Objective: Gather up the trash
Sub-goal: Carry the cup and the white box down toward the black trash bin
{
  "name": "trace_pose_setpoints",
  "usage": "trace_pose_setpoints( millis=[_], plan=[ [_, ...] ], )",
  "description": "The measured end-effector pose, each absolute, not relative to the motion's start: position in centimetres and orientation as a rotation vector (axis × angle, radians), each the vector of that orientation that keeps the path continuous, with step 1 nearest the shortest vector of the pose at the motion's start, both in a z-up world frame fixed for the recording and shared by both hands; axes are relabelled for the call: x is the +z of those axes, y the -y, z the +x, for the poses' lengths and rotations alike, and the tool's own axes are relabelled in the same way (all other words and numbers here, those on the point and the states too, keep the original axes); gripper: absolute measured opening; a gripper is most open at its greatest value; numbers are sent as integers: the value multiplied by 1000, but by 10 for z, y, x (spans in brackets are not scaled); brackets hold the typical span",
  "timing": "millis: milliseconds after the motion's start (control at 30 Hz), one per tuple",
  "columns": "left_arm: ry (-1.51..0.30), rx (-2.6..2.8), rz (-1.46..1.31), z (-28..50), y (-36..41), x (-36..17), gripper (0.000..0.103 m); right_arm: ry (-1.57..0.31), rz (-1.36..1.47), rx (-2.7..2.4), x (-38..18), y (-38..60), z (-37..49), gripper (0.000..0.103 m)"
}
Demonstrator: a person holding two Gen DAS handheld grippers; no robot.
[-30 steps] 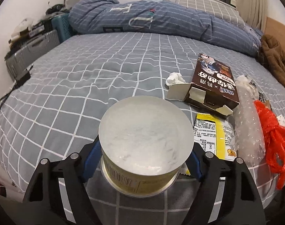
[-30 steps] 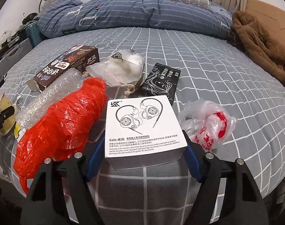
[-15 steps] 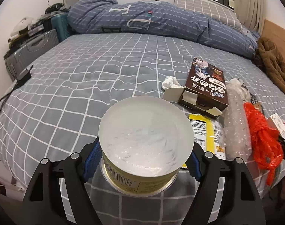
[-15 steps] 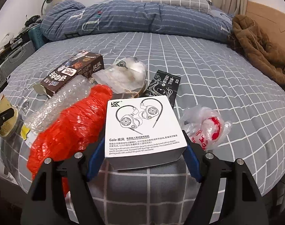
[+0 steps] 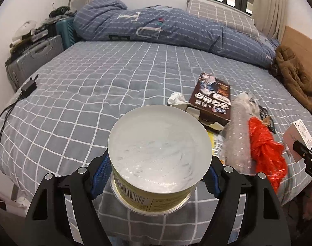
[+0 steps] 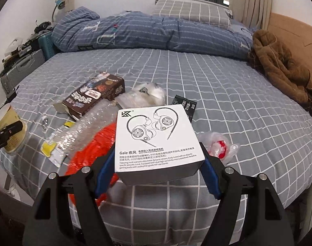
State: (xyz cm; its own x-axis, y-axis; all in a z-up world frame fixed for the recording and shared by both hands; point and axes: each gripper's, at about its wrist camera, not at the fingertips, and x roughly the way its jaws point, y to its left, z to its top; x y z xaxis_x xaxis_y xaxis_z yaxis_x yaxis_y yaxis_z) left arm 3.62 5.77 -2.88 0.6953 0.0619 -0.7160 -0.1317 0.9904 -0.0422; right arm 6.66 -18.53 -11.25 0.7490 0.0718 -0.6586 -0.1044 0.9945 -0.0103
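Observation:
My left gripper [image 5: 156,176] is shut on a round yellow tub [image 5: 159,155] with a foil top, held above the near edge of the bed. It also shows at the left of the right wrist view [image 6: 9,132]. My right gripper [image 6: 157,170] is shut on a white earphone box [image 6: 156,137], held above the bed; the box shows at the right edge of the left wrist view [image 5: 298,139]. On the bed lie a brown carton [image 6: 94,97], bubble wrap [image 6: 84,127], a red plastic bag [image 6: 92,149], a yellow wrapper [image 6: 53,143], a black packet [image 6: 184,105] and a white-and-red bag [image 6: 216,146].
A crumpled tissue [image 5: 176,98] lies by the carton. A folded blue duvet [image 6: 156,34] lies across the far side of the grey checked bed [image 6: 248,112]. A brown coat [image 6: 279,69] lies at the right. A suitcase [image 5: 32,59] stands at the left, and a charger [image 5: 28,86] lies on the bed.
Both grippers have risen and drawn back from the bed, each with its object still held. The trash pile looks smaller and farther in both views.

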Motion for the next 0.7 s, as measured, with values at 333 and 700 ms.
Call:
trace_pose_setpoints(
  millis=[333, 700],
  plan=[
    [-767, 52, -97, 15, -37, -22, 74, -680, -52, 117, -104, 172, 43, 71],
    [-754, 19, -84, -15, -20, -22, 74, -697, -46, 142, -109, 169, 14, 71]
  ],
)
